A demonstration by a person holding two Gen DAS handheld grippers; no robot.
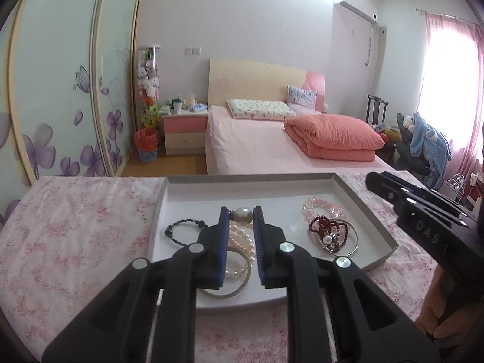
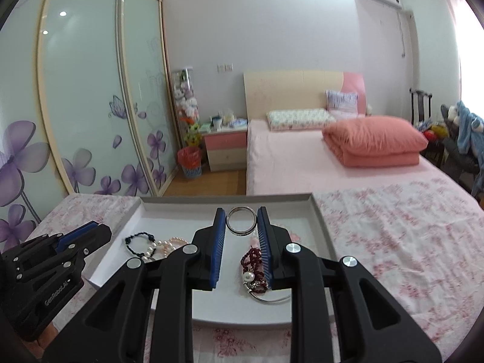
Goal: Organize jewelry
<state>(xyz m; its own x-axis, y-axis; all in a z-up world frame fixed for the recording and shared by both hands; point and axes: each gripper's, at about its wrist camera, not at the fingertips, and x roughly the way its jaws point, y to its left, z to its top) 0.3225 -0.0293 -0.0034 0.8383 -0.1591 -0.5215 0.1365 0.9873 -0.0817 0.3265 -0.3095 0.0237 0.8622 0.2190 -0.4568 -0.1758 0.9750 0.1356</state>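
Observation:
A white tray with a grey rim [image 1: 251,178] [image 2: 227,198] lies on a pink floral cloth. My left gripper [image 1: 241,211] is shut on a large pearl piece [image 1: 244,215], held above the tray. Under it lie a black cord bracelet [image 1: 181,233], pearl bracelets [image 1: 242,242] and a silver bangle [image 1: 230,295]. To the right are a pink bead bracelet [image 1: 322,208] and a dark red bead string [image 1: 320,227] on another bangle. My right gripper [image 2: 241,210] is shut on a dark-edged silver ring [image 2: 239,231] over the tray's far part. Each gripper shows in the other's view, the right [image 1: 375,178] and the left [image 2: 90,230].
The floral cloth [image 2: 393,227] spreads wide to the right of the tray. Beyond it are a pink bed [image 1: 257,145] with a folded orange quilt [image 1: 332,136], a nightstand [image 1: 184,130] and flowered wardrobe doors [image 1: 60,90]. A person's hand [image 1: 447,317] grips the right tool.

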